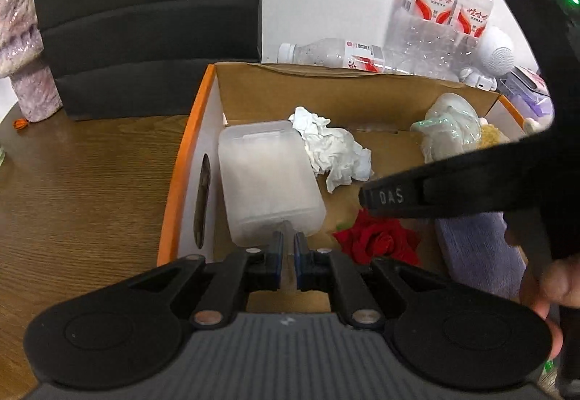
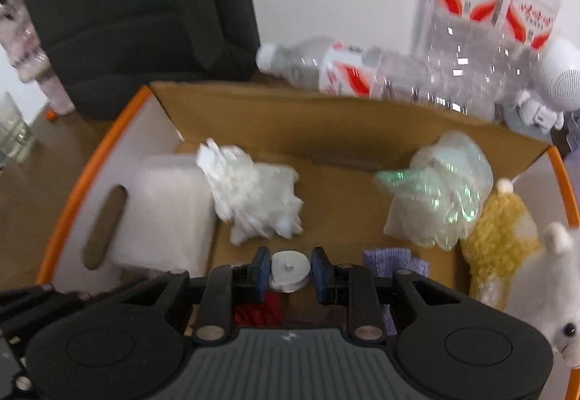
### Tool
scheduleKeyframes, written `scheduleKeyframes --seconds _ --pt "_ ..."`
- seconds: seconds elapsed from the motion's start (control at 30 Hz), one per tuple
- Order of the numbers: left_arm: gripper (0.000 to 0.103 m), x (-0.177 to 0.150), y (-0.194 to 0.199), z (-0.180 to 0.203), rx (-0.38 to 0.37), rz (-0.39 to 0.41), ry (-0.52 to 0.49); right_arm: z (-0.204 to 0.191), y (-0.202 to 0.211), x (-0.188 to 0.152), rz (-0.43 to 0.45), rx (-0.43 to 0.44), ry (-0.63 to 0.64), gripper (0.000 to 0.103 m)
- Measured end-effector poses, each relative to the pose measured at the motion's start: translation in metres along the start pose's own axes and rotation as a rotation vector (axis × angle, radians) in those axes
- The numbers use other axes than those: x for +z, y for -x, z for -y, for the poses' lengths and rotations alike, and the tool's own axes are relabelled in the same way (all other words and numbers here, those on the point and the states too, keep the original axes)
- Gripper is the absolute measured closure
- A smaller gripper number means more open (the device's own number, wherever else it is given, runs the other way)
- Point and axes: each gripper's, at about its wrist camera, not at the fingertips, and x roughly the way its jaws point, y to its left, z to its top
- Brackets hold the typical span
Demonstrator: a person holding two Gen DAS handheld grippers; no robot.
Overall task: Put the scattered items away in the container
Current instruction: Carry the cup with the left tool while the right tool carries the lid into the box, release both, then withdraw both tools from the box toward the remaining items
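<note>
Presently we find both grippers over the cardboard box (image 1: 217,117), which has an orange rim and stands on the wooden table (image 1: 90,182).

The left gripper (image 1: 286,247) has its fingers drawn almost together with only a narrow gap between them, and nothing is held there. Just ahead of its tips, at twelve o'clock, lies a translucent plastic case (image 1: 268,178) against the box's left wall. A crumpled white tissue (image 1: 333,149) sits at one o'clock from the case, touching its far corner. A red rose (image 1: 377,240) lies on the box floor at three o'clock from the left fingertips, with a purple cloth (image 1: 478,247) beyond it.

The right gripper (image 2: 290,271) is clamped on a small white round cap (image 2: 290,271), held above the box floor near its front edge (the rose shows red just beneath). At two o'clock from it we note a clear plastic bag (image 2: 442,197), and at three o'clock a yellow plush (image 2: 500,240) beside a white plush toy (image 2: 558,295).

Behind the box stand water bottles (image 2: 485,23), one lying on its side.
</note>
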Motion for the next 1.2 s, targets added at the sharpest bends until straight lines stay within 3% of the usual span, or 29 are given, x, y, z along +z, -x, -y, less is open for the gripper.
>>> scheduleKeyframes --seconds 0.17,0.27,0.3,0.33,0.4,0.57,0.8,1.2 --pt "0.086 -0.002 0.003 -0.003 -0.019 -0.002 0.036 0.014 0.015 0.002 0.008 0.013 -0.067 0.063" --pt "0.064 0.002 0.019 -0.004 -0.044 0.007 0.068 0.022 0.033 0.002 0.019 0.021 -0.092 0.057" --pt "0.035 0.005 0.024 -0.003 -0.026 0.019 0.075 0.024 0.04 0.001 0.025 0.015 -0.093 0.054" --pt "0.014 0.007 0.031 -0.003 -0.001 0.042 0.085 0.024 0.046 -0.001 0.03 0.008 -0.093 0.053" --pt "0.011 0.011 0.047 -0.003 0.008 0.072 0.098 0.028 0.06 -0.005 0.046 -0.002 -0.097 0.049" --pt "0.0 0.016 0.075 0.011 0.028 0.062 0.077 0.039 0.096 -0.019 0.076 -0.005 -0.122 0.047" --pt "0.0 0.009 0.104 0.037 0.022 0.043 0.035 0.053 0.156 -0.048 0.139 0.003 -0.12 0.034" --pt "0.0 -0.007 0.159 0.066 0.03 0.108 -0.004 0.085 0.214 -0.1 0.195 0.004 -0.141 0.026"
